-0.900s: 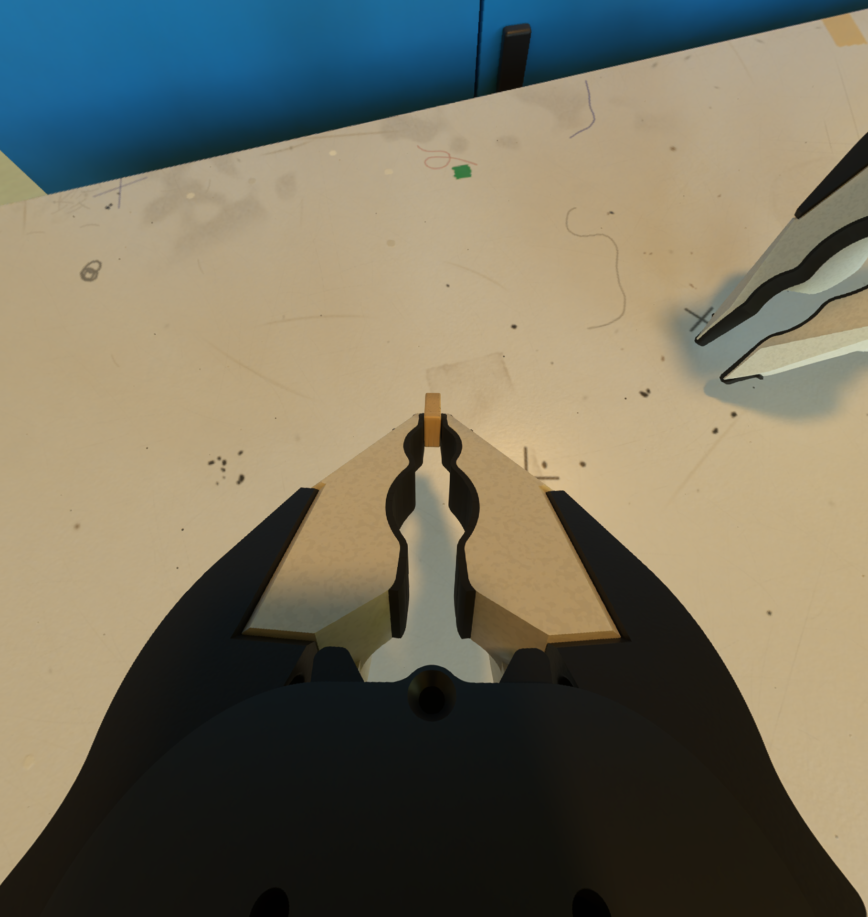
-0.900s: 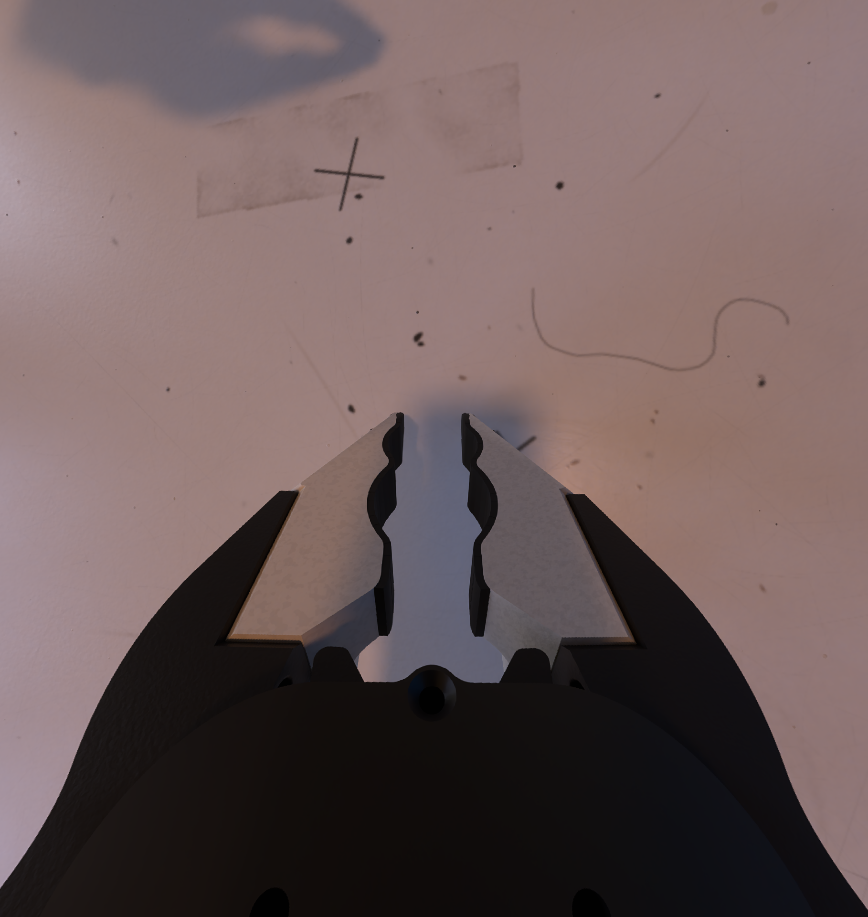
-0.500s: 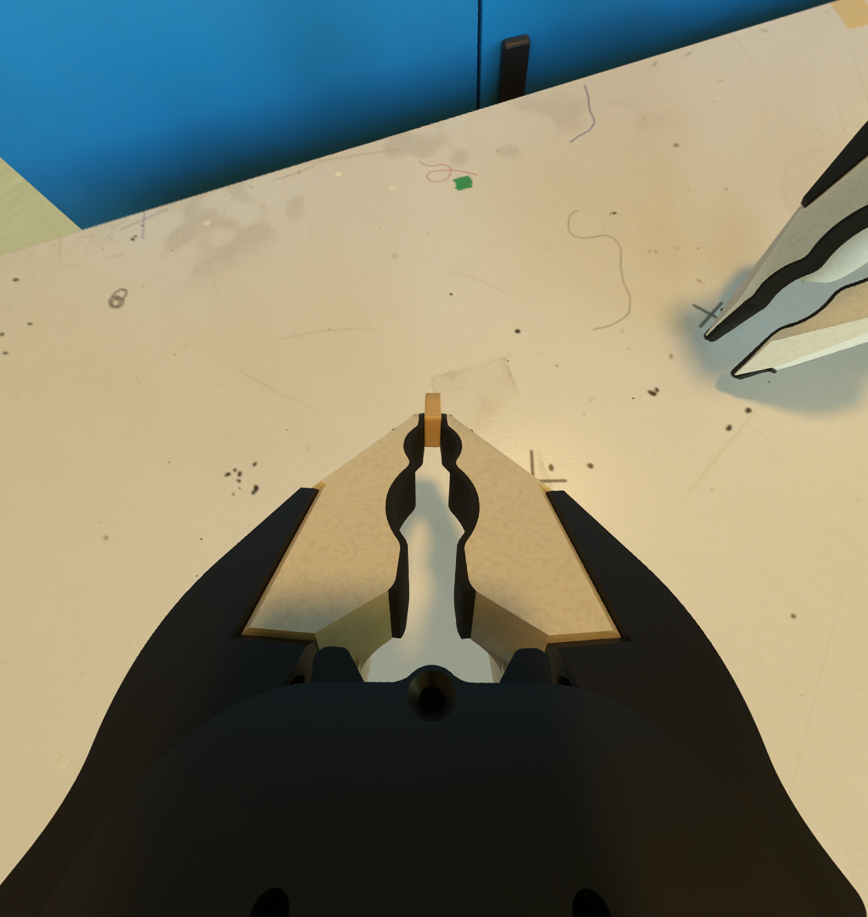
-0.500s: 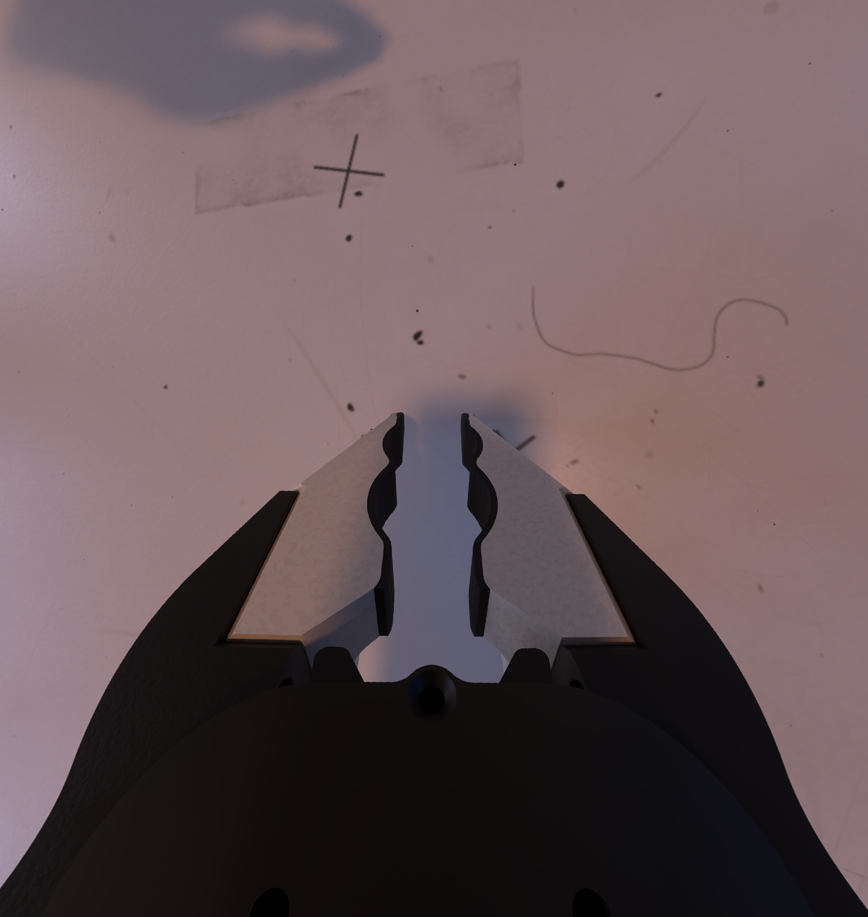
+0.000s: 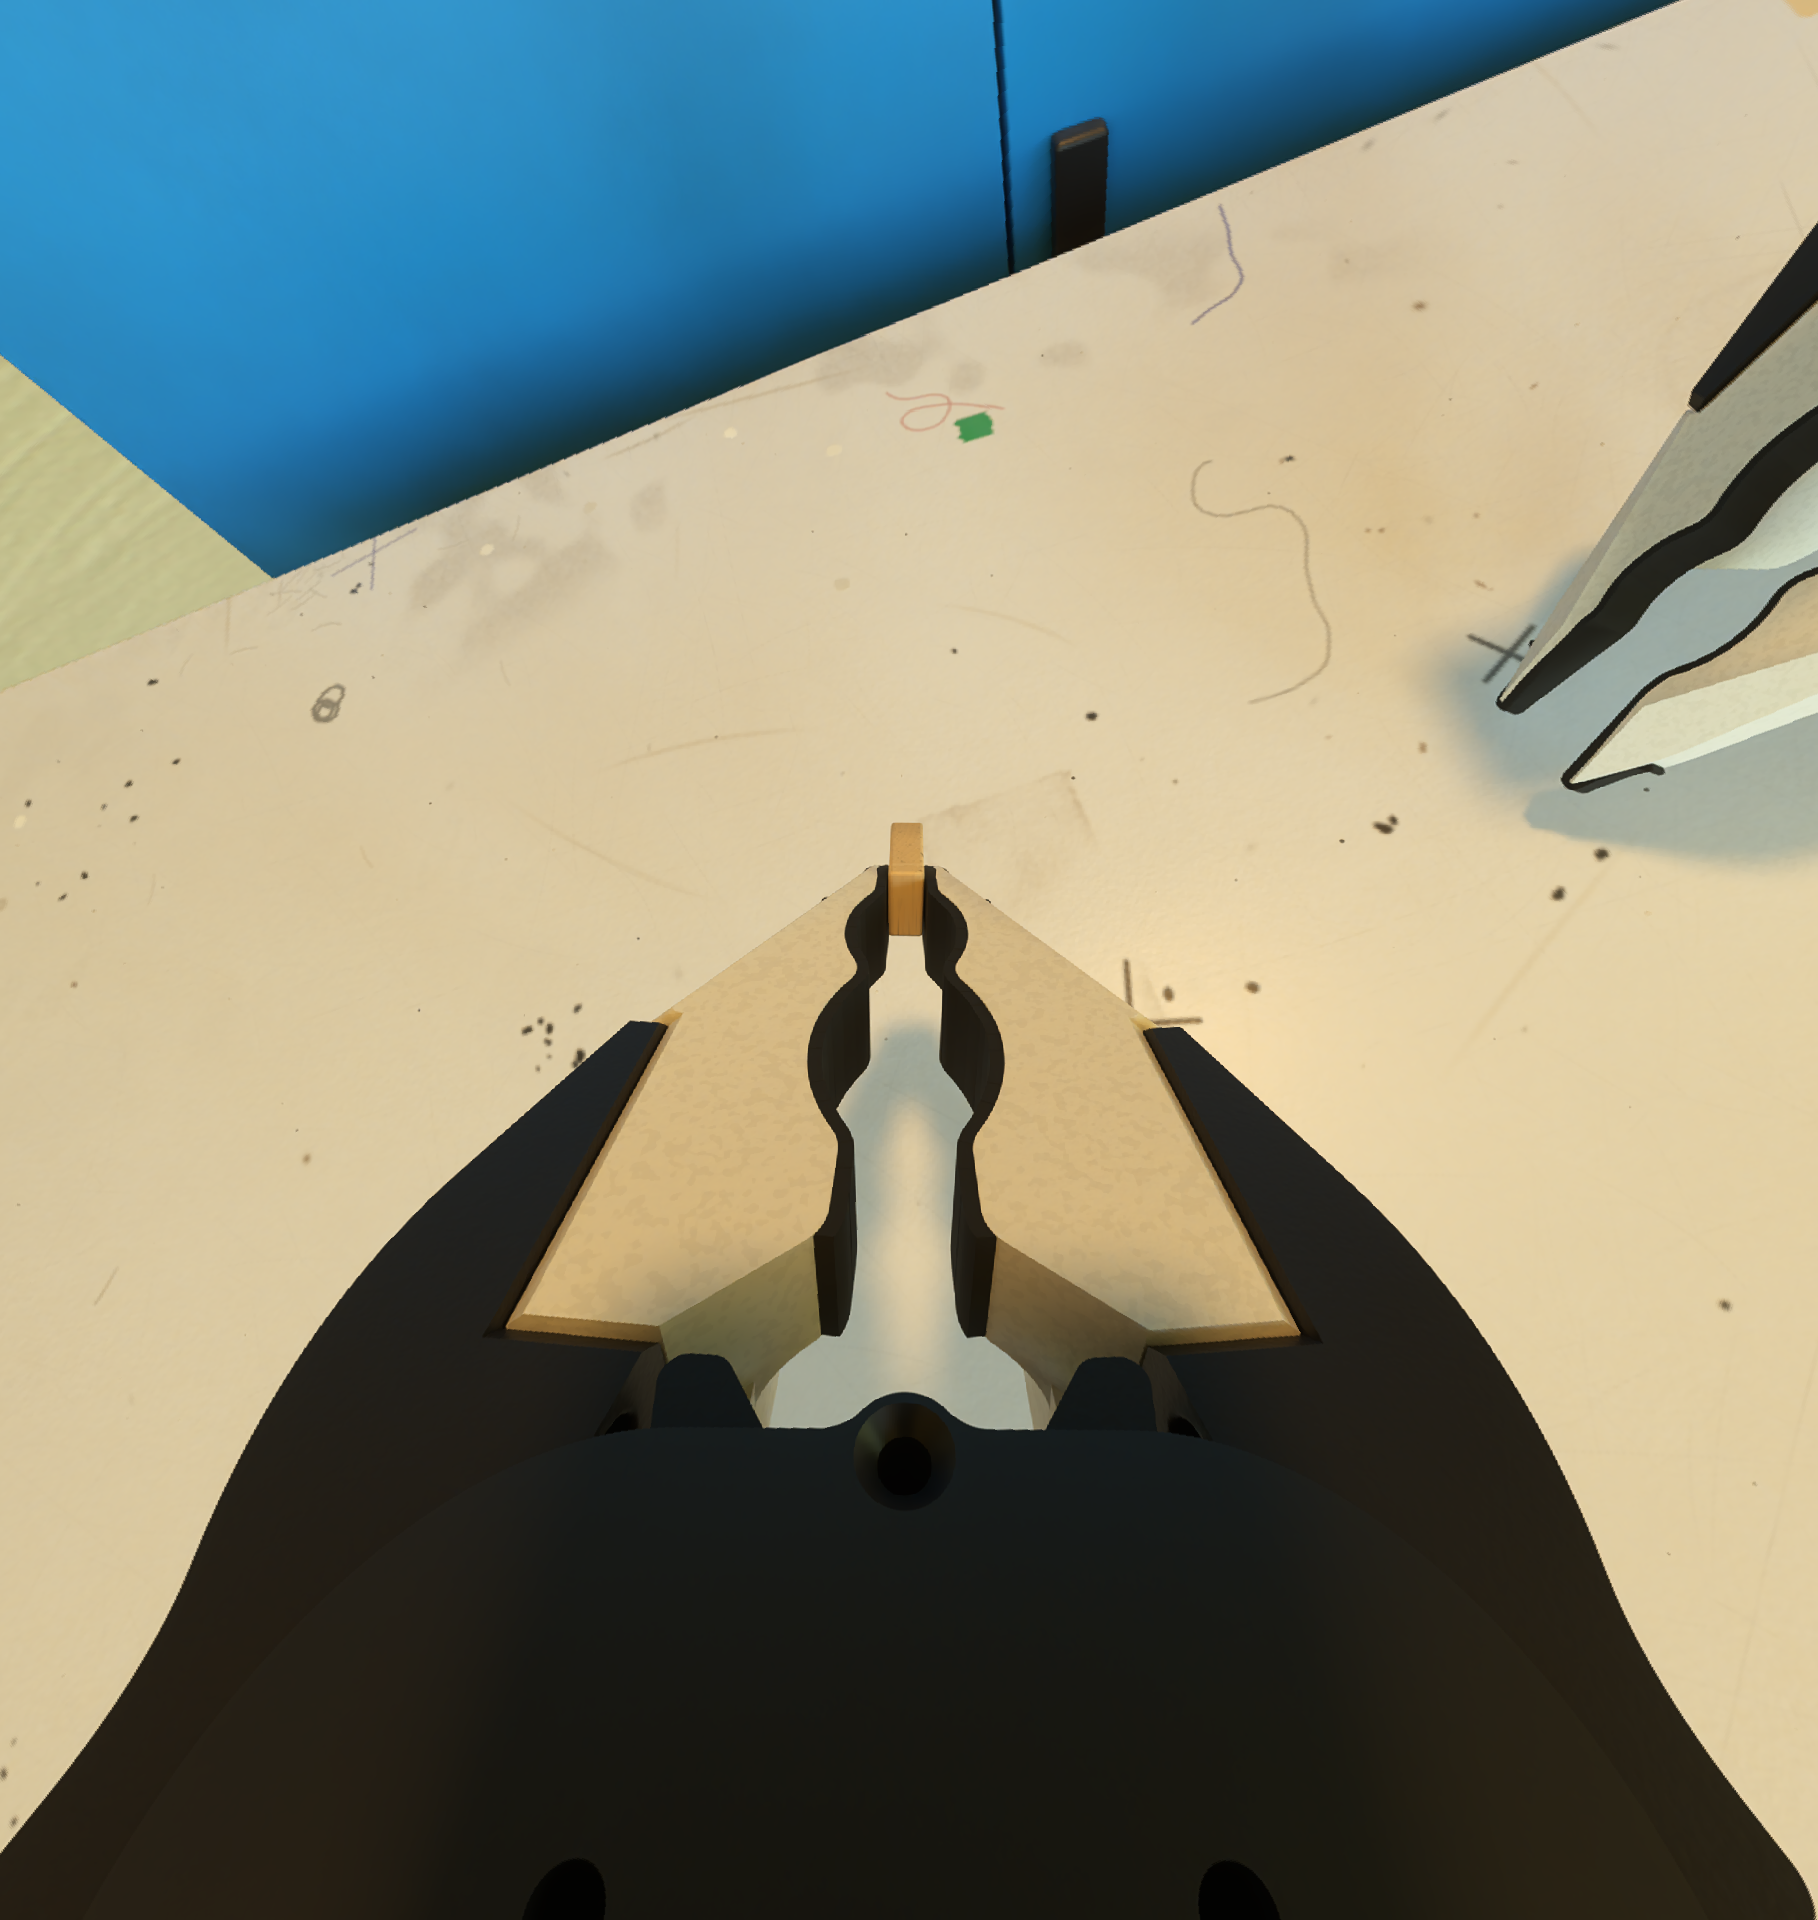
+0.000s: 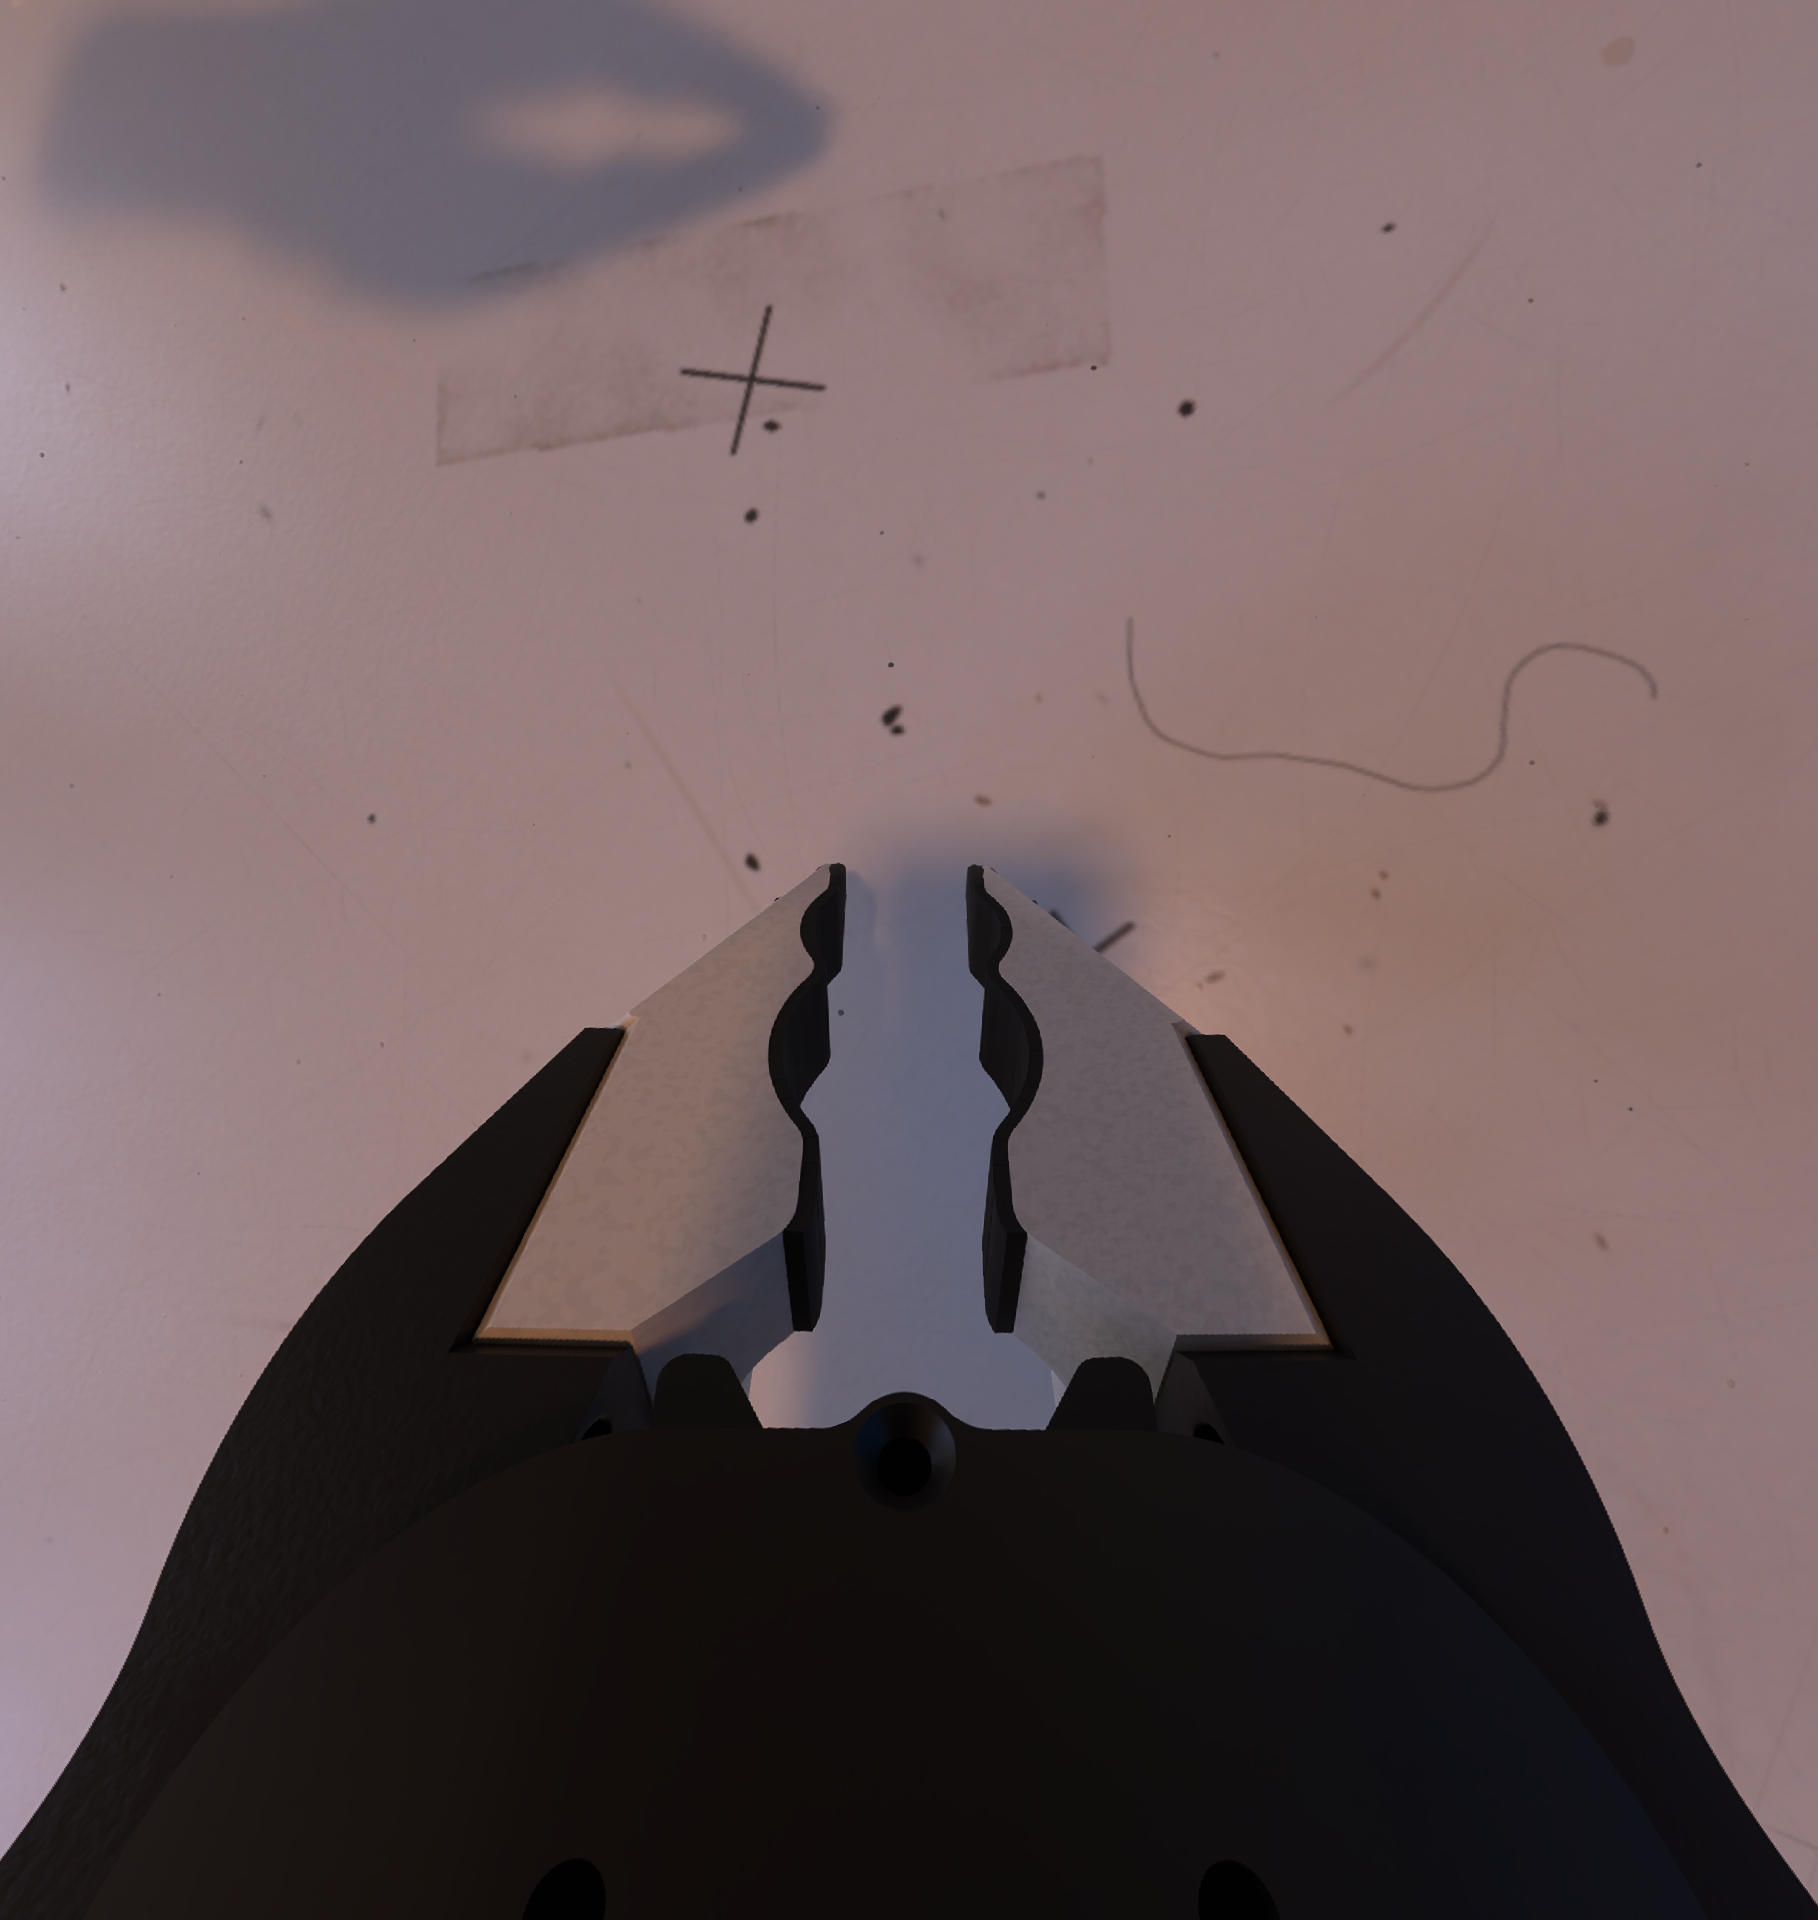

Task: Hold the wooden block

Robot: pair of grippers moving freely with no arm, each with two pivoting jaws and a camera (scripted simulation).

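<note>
A small thin wooden block is pinched between the fingertips of my left gripper, held above the table with its far end sticking out past the tips. My right gripper is open and empty, its tips close to the table. It also shows in the left wrist view at the right edge, apart from the block. The block does not show in the right wrist view.
The beige table carries scribbles, specks, a pen cross and a small green tape scrap. A blue cabinet with a black handle stands past the table's far edge.
The left wrist view has drawn back or risen a little, with more of the far edge and floor showing. The block stays pinched. The right gripper has barely moved.
</note>
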